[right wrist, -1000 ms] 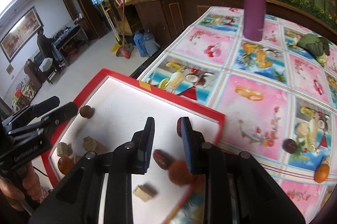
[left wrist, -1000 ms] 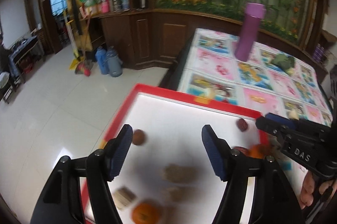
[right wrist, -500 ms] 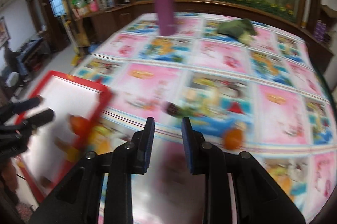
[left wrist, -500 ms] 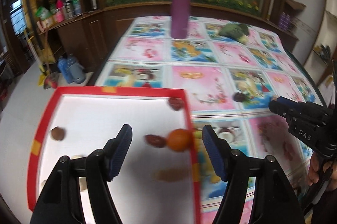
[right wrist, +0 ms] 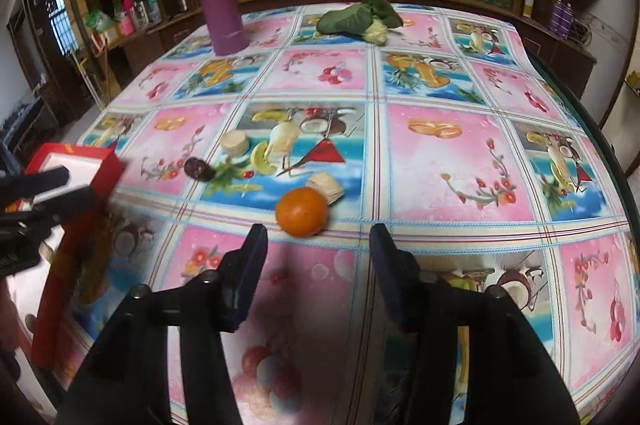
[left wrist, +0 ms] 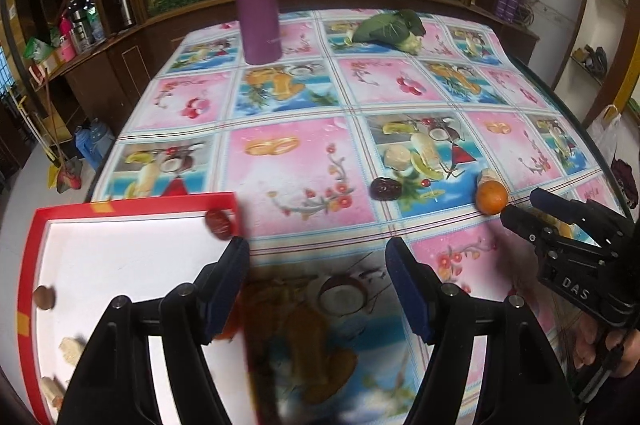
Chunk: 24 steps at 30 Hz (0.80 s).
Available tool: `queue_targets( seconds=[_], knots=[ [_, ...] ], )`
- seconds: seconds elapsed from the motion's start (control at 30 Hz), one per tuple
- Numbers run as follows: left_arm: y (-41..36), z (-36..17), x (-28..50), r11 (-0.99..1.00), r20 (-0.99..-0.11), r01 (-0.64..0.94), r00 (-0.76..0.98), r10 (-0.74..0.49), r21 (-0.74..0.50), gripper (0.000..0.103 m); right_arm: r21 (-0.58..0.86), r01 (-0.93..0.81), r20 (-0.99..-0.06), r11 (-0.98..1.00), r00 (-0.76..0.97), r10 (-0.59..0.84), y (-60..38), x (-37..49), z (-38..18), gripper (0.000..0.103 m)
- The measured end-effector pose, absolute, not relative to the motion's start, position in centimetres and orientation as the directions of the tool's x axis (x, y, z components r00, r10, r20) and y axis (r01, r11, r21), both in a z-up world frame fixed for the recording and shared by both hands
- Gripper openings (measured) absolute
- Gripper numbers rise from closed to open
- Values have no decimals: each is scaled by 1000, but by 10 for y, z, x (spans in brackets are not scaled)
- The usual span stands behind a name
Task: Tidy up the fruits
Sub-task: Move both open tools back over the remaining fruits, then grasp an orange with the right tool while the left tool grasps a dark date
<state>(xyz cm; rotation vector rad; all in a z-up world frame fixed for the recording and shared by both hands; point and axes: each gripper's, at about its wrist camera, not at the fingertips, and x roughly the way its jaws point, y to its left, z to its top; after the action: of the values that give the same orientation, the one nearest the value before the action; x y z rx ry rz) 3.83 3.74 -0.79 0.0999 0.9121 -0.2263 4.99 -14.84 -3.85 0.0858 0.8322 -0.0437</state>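
Orange and round, the small smooth-skinned mandarin (left wrist: 491, 197) was seen in the left wrist view lying on the glossy fruit-printed tablecloth (left wrist: 304, 161), well off to the right of the left gripper (left wrist: 318, 289) and just ahead of the right gripper (left wrist: 520, 209), which reached in from the right edge. The left gripper's blue-padded jaws were spread, with nothing between them — only cloth beneath. A red-rimmed white tray (left wrist: 120, 203) overhung the table's near left corner, a wrinkled dark-red date (left wrist: 219, 224) resting in its far corner; a second dark date (left wrist: 385, 189) lay on the cloth, left of the mandarin.

In the right wrist view the mandarin (right wrist: 301, 211) was found just beyond the tips of the right gripper (right wrist: 318, 261), slightly left of the centre line and touching neither pad. The jaws had just been opening and stood apart, empty. A pale tan cut chunk (right wrist: 326, 186) sat touching the mandarin's far side.

The mandarin was judged light and firm but apt to roll on the slick cloth — its skin bruised by a hard squeeze. A hold across its widest middle, pads on opposite sides, was thought best.
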Motion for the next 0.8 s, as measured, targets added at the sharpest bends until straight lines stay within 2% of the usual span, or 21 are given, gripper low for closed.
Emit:
queue_targets(
  seconds=[0.6,0.8],
  knots=[
    [20,-21,65,963,-809,267,559,-181,-31,70,170,65,-746,983,661,85,-152,63,-52,54],
    [7,-27,82,960,-819,280,544,-184,-30,70,202,57,-750,978,651,116,-153,71,-56,45]
  ],
)
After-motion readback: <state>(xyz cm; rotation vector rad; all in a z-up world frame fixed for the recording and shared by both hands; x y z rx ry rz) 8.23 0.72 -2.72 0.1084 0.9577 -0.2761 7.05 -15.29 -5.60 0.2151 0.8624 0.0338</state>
